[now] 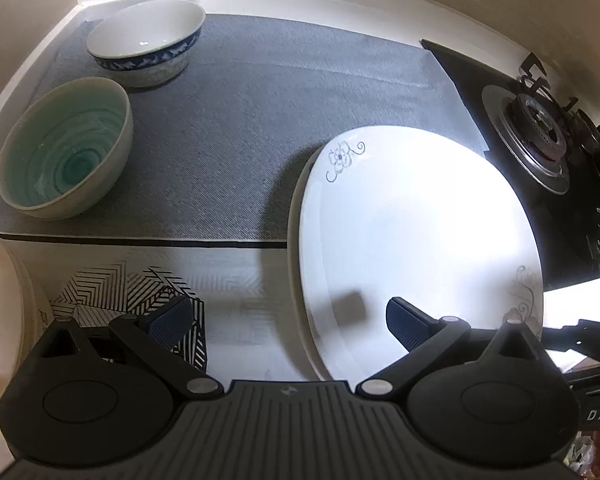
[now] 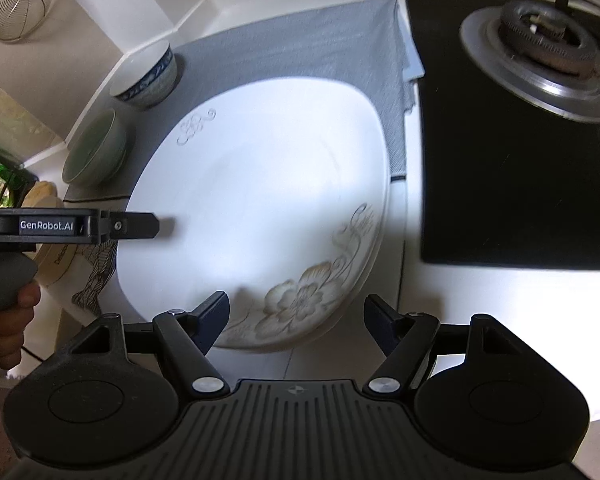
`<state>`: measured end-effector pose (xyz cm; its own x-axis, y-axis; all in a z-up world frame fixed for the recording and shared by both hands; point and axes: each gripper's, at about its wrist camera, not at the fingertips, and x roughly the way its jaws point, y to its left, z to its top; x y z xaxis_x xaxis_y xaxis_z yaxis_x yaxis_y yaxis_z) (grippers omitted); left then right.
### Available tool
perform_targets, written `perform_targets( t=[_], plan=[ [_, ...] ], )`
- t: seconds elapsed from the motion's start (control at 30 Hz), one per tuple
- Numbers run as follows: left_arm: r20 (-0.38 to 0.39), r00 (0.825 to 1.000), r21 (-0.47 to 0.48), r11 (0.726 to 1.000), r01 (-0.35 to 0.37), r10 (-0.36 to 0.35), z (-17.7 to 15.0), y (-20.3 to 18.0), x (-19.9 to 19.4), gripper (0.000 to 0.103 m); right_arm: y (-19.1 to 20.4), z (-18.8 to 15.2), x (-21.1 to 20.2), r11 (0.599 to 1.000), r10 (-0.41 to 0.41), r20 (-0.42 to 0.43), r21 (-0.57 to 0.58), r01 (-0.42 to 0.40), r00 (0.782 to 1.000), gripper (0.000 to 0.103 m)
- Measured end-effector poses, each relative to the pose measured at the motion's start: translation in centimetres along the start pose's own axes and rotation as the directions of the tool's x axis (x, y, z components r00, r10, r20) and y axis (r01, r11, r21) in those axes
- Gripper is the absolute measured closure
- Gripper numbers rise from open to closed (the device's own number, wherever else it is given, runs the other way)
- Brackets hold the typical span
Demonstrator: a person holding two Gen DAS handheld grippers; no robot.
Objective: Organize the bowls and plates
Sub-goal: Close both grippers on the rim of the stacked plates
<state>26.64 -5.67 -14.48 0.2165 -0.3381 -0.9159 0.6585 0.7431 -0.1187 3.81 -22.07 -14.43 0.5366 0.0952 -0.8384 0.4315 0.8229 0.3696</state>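
Glossy ceramic plate (image 2: 259, 200) on a matt woven cloth mat (image 1: 259, 100); shiny metal burner ring (image 2: 540, 80).

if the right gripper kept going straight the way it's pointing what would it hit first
Most likely the near rim of the large white floral-patterned plate, close to its brown flower print. The right gripper has open jaws angled down at that edge, with nothing between them. Depth is hard to judge.
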Motion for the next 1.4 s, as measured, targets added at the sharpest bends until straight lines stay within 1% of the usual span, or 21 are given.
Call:
perform_targets(
  t=[0.07, 0.17, 0.23, 0.3, 0.37, 0.43, 0.47, 0.5, 0.53, 0.57, 0.63, 0.73, 0.87, 1.03, 1.13, 1.27, 1.4],
  plan=[
    [-0.014, 1.000, -0.003, 1.000, 0.017, -0.017, 0.0, 0.1, 0.3, 0.000, -0.2, 0.0, 0.5, 1.000, 0.018, -0.017, 0.017, -0.017, 1.000, 0.026],
    [-0.046, 0.997, -0.018, 0.998, 0.062, -0.063, 0.0, 0.3, 1.0, 0.000, -0.8, 0.0, 1.2, 0.996, 0.068, -0.026, 0.067, -0.066, 0.997, 0.025],
    [-0.059, 0.994, -0.024, 0.995, 0.094, -0.095, 0.0, 0.4, 1.4, 0.000, -1.0, 0.2, 1.5, 0.991, 0.107, -0.011, 0.088, -0.106, 0.994, 0.022],
    [-0.080, 0.989, -0.038, 0.992, 0.122, -0.125, 0.1, 0.4, 1.9, 0.000, -1.2, 0.4, 1.6, 0.985, 0.132, -0.003, 0.111, -0.130, 0.991, 0.023],
    [-0.086, 0.980, -0.058, 0.983, 0.173, -0.178, 0.2, 0.6, 2.3, 0.001, -1.6, 0.5, 1.7, 0.979, 0.150, 0.003, 0.141, -0.149, 0.989, 0.023],
    [-0.085, 0.971, -0.072, 0.973, 0.218, -0.224, 0.3, 0.6, 2.4, 0.008, -2.0, 0.5, 1.6, 0.973, 0.152, 0.014, 0.175, -0.152, 0.988, 0.033],
    [-0.082, 0.964, -0.071, 0.967, 0.246, -0.252, 0.4, 0.5, 2.4, 0.021, -2.3, 0.5, 1.6, 0.969, 0.152, 0.017, 0.193, -0.152, 0.988, 0.035],
    [-0.084, 0.959, -0.071, 0.962, 0.264, -0.270, 0.5, 0.4, 2.4, 0.028, -2.6, 0.5, 1.5, 0.967, 0.147, 0.020, 0.207, -0.148, 0.989, 0.045],
    [-0.085, 0.964, -0.068, 0.967, 0.247, -0.252, 0.6, 0.1, 2.5, 0.028, -2.9, 0.5, 1.5, 0.967, 0.137, 0.020, 0.216, -0.138, 0.990, 0.055],
    [-0.083, 0.967, -0.063, 0.970, 0.234, -0.239, 0.7, 0.0, 2.6, 0.030, -3.2, 0.5, 1.5, 0.965, 0.129, 0.020, 0.226, -0.130, 0.991, 0.058],
    [-0.083, 0.969, -0.065, 0.971, 0.229, -0.234, 0.8, 0.0, 2.6, 0.032, -3.7, 0.4, 1.5, 0.956, 0.150, 0.024, 0.253, -0.151, 0.988, 0.061],
    [-0.082, 0.968, -0.075, 0.970, 0.230, -0.236, 1.2, 0.2, 2.7, 0.033, -3.6, 0.5, 1.5, 0.958, 0.147, 0.027, 0.245, -0.149, 0.989, 0.061],
    [-0.055, 0.973, -0.068, 0.973, 0.222, -0.226, 1.8, 0.2, 2.7, 0.035, -3.7, 1.3, 1.4, 0.962, 0.141, 0.048, 0.230, -0.148, 0.989, 0.061],
    [-0.025, 0.977, -0.056, 0.976, 0.211, -0.213, 3.7, 0.0, 3.4, 0.035, -4.1, 3.5, 1.6, 0.969, 0.129, 0.080, 0.203, -0.143, 0.988, 0.061],
    [-0.001, 0.980, -0.058, 0.978, 0.200, -0.201, 5.3, -0.1, 4.1, 0.035, -4.3, 5.3, 2.2, 0.974, 0.115, 0.104, 0.183, -0.133, 0.988, 0.061],
    [0.023, 0.979, -0.080, 0.976, 0.204, -0.203, 8.1, -0.2, 5.5, 0.035, -4.9, 8.0, 3.2, 0.977, 0.105, 0.138, 0.171, -0.128, 0.985, 0.061],
    [0.047, 0.980, -0.080, 0.978, 0.194, -0.191, 11.2, -0.6, 7.2, 0.035, -5.8, 10.9, 4.7, 0.979, 0.093, 0.162, 0.167, -0.120, 0.982, 0.061]
  ],
)
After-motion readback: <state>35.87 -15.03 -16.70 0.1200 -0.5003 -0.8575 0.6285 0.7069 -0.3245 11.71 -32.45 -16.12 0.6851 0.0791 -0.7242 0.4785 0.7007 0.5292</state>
